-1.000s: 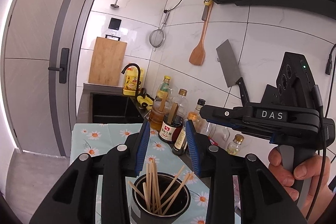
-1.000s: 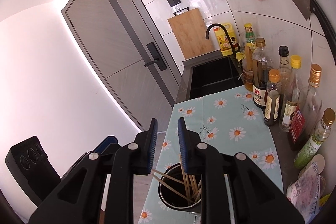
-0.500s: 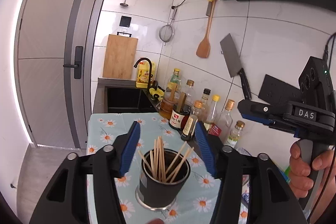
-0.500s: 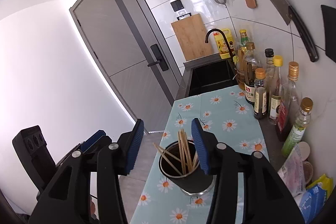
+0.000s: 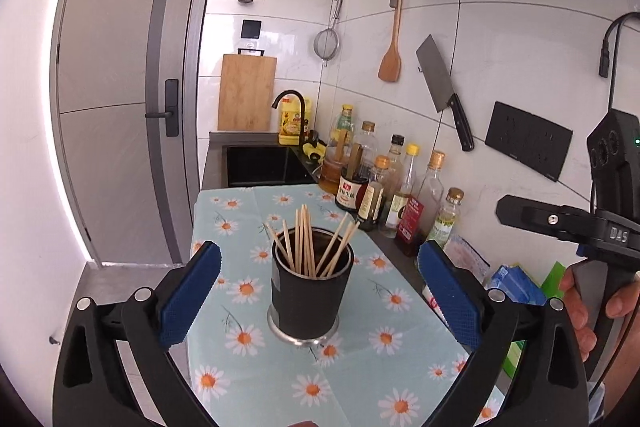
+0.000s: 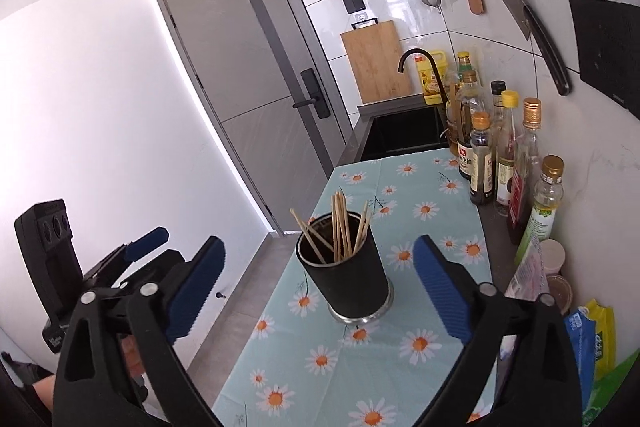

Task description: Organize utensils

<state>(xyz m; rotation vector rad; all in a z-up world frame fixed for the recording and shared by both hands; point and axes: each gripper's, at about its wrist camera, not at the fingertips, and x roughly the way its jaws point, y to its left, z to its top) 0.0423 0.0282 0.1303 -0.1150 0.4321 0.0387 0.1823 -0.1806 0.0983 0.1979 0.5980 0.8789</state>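
A black cylindrical holder [image 5: 312, 291] stands upright on the daisy-print cloth [image 5: 248, 359], with several wooden chopsticks [image 5: 306, 239] standing in it. It also shows in the right wrist view [image 6: 348, 275], chopsticks [image 6: 340, 227] inside. My left gripper [image 5: 318, 291] is wide open and empty, pulled back with the holder seen between its blue pads. My right gripper [image 6: 318, 287] is wide open and empty, also back from the holder. The right gripper's body shows at the right of the left wrist view [image 5: 600, 227].
A row of sauce bottles [image 5: 384, 187] lines the tiled wall. A sink [image 5: 260, 165] with black tap lies beyond the cloth. Snack packets [image 5: 516, 283] lie at the right. A cleaver [image 5: 440, 87], wooden spatula [image 5: 392, 39] and strainer hang on the wall.
Both grippers have opened wide and pulled back and up from the holder. The chopsticks now stand free in the holder.
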